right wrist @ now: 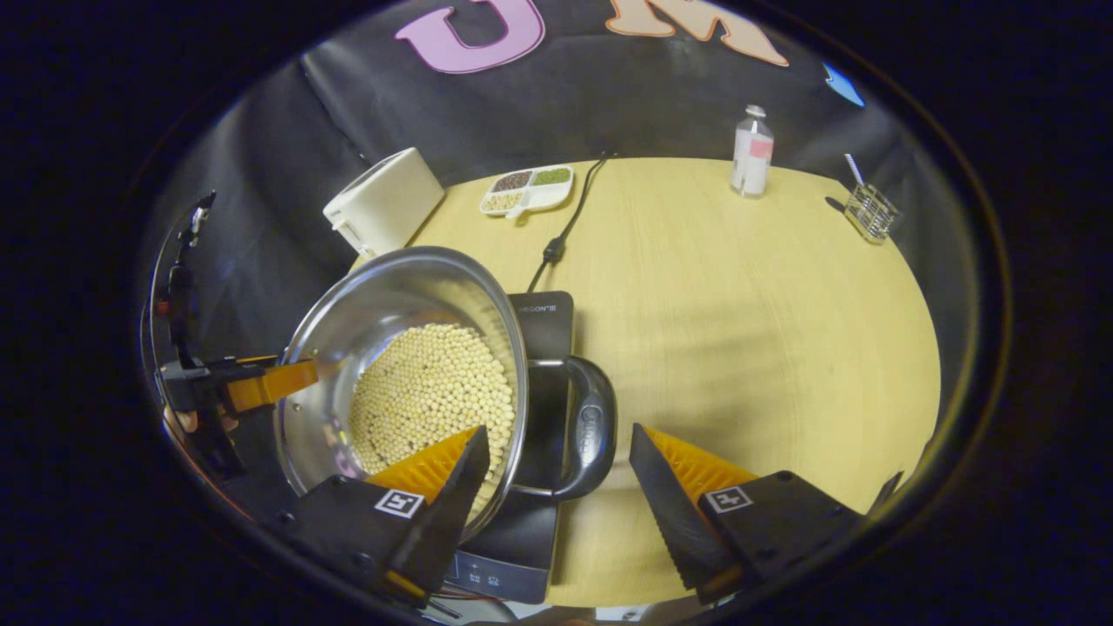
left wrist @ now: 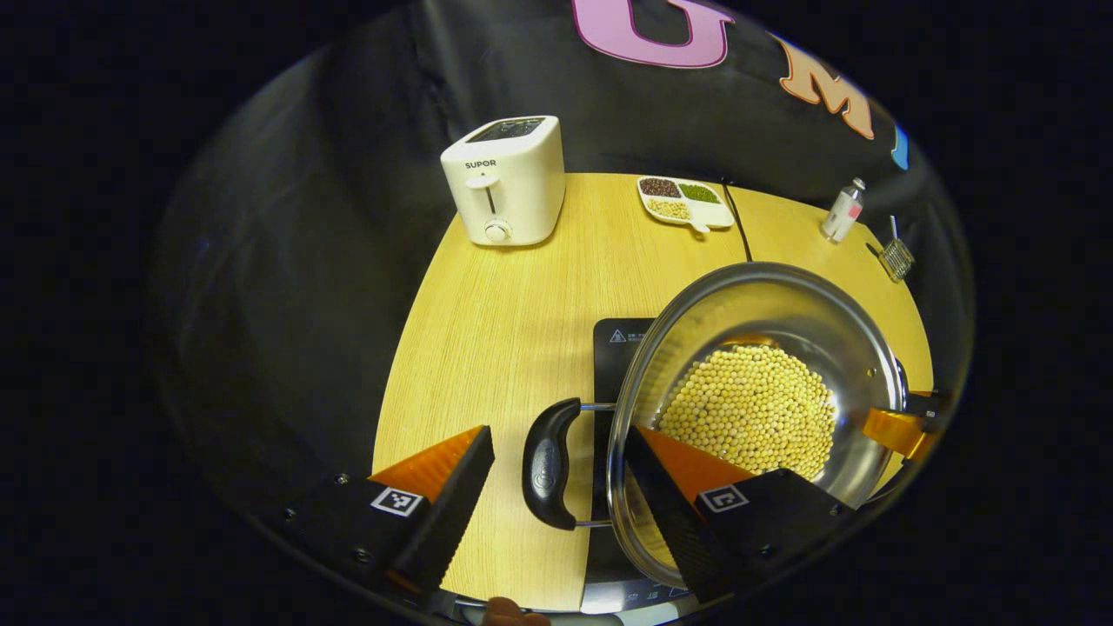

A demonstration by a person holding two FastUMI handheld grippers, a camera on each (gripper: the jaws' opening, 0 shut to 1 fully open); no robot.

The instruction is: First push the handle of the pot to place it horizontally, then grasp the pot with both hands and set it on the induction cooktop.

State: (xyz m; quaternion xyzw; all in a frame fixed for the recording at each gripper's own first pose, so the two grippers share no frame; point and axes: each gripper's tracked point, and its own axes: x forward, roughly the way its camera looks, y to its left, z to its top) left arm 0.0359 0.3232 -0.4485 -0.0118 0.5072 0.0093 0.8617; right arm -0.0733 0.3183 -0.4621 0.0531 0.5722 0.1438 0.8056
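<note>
Both grippers (left wrist: 556,482) (right wrist: 556,474) spread wide beside the bean-filled pot (left wrist: 756,409) over the induction cooktop (left wrist: 619,348); a one-sided grab could tip it and spill beans.

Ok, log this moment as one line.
pot: on cooktop, beans inside | left gripper: open, astride left handle | right gripper: open, astride right handle

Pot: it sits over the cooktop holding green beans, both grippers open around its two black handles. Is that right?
Not quite. The beans in the pot are pale yellow, not green, as the left gripper view shows. The rest holds: it sits over the cooktop, with the left gripper and right gripper open around its black handles.
</note>
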